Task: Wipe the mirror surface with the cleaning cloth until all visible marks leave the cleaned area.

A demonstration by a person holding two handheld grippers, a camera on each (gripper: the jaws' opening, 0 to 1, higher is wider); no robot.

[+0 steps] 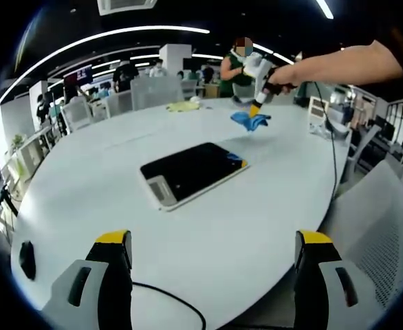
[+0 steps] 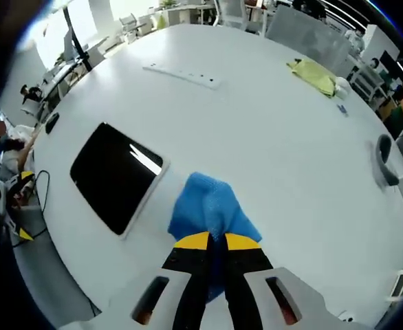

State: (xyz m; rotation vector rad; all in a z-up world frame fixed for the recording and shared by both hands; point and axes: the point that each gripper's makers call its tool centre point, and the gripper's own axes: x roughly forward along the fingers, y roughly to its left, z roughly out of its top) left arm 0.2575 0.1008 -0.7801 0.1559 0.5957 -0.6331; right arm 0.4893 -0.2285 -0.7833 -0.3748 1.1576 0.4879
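While my right gripper (image 2: 215, 242) is clamped on the blue cleaning cloth (image 2: 208, 210) low in the middle of the right gripper view, the cloth hangs over the white table (image 2: 270, 137). The dark mirror (image 2: 112, 175) lies flat at the left of that frame, just beside the cloth. My left gripper (image 1: 215, 254) has its jaws spread wide with nothing between them. A yellow cloth (image 2: 315, 74) lies at the upper right.

beyond the mirror (image 1: 191, 173), the people at the table's (image 1: 256, 227) far edge are too small and blurred to tell apart.
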